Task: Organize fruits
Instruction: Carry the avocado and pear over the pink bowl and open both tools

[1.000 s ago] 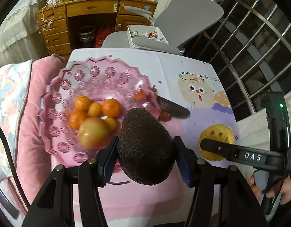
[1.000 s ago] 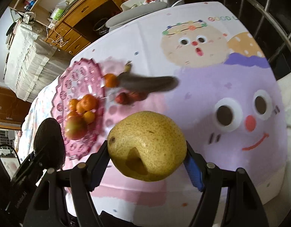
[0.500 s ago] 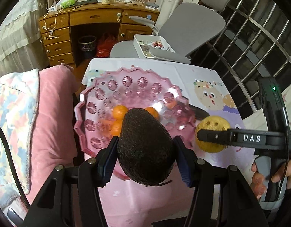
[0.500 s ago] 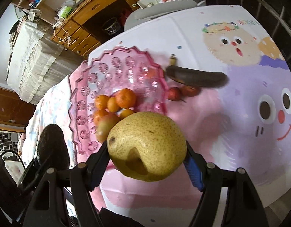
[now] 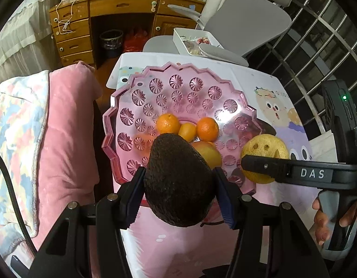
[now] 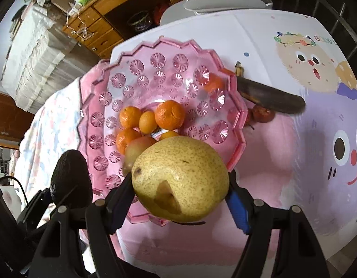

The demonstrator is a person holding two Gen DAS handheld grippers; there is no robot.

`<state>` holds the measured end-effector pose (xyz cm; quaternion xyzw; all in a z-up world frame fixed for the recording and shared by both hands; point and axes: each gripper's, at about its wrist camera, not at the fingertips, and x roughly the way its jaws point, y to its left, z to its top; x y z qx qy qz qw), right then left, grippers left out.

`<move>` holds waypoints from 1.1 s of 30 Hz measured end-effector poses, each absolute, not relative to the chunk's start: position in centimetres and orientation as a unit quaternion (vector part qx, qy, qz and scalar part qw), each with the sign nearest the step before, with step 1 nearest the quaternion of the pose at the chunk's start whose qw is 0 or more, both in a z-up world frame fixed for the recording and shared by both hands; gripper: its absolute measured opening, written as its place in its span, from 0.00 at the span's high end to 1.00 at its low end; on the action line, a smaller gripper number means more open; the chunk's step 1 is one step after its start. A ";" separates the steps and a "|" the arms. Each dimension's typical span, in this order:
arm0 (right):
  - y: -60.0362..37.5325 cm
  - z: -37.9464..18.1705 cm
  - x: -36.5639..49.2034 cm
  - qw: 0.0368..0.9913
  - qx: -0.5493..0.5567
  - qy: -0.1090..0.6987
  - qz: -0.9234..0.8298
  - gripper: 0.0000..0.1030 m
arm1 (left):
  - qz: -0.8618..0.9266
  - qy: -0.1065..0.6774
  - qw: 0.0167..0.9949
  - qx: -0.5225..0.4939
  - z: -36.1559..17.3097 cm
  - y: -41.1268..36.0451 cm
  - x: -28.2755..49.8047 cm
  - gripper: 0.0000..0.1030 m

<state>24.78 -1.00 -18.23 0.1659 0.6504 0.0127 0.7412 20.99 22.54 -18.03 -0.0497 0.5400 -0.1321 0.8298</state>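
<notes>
**Left wrist view: both fruits carried, poised over the bowl**

Left wrist view: left gripper (image 5: 178,185) fingers clamped on a dark avocado (image 5: 178,180), held above the near rim of the pink bowl (image 5: 122,115). Right wrist view: right gripper (image 6: 180,187) fingers closed around a yellow pear (image 6: 180,178), also over the bowl's near edge. Both fruits are off the table, not yet in the bowl.

Bowl already holds several oranges (image 6: 170,115) and an apple-like fruit (image 6: 137,148), grouped at centre-near. Far half of the bowl is bare. Still out on the tablecloth (image 6: 282,150), just beside the bowl's right rim: a blackened banana (image 6: 271,99) and a small red fruit (image 6: 262,113).

Step in hand, as I read it: delivery phase, two fruits about to be placed. Next move calls for lowering each fruit into free bowl space, probably avocado to the left of the pile, pear to the right, then letting the fingers spread. Both are round and may roll against the oranges, so set low before release. Banana and red fruit remain afterward.
</notes>
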 end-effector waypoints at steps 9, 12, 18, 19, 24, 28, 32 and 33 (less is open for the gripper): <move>-1.3 -18.9 24.2 0.735 0.162 0.659 0.006 0.27 | -0.136 0.514 0.846 -0.047 -16.9 22.0 20.9 0.27; -1.5 -18.9 24.1 0.736 0.165 0.657 0.007 0.27 | -0.129 0.510 0.849 -0.043 -16.4 22.0 20.3 0.26; -2.2 -16.8 23.6 0.765 0.170 0.620 0.020 0.22 | -0.116 0.515 0.848 -0.052 -15.9 21.8 18.8 0.21; -2.3 -16.6 23.5 0.767 0.167 0.619 0.020 0.21 | -0.115 0.516 0.847 -0.054 -15.8 21.7 18.3 0.20; -3.5 -16.6 21.8 0.764 0.165 0.623 0.019 0.21 | -0.114 0.524 0.842 -0.057 -15.9 20.5 16.5 0.19; -5.1 -17.1 20.3 0.759 0.165 0.630 0.017 0.21 | -0.109 0.528 0.840 -0.060 -16.1 18.8 15.1 0.18; -6.9 -17.5 19.0 0.754 0.158 0.637 0.028 0.21 | -0.089 0.532 0.839 -0.071 -16.2 16.7 13.8 0.17; -7.5 -17.6 18.9 0.753 0.153 0.638 0.033 0.21 | -0.080 0.533 0.839 -0.075 -16.2 16.1 13.5 0.17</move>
